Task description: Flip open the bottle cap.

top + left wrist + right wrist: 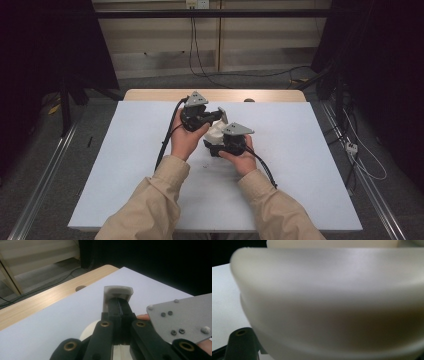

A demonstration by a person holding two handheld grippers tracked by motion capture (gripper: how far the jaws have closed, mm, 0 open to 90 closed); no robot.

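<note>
Two grippers meet over the middle of the white surface (130,165), with one white rounded object (215,131) between them. The left gripper (118,293) has its fingers clenched together, nothing between them but a pale cap at their tips; it sits just beside the object. The right gripper (212,149) has its fingers clamped on the white object's rim, which looms large and blurred in the right gripper view (332,302). Two hands, two beige sleeves.
</note>
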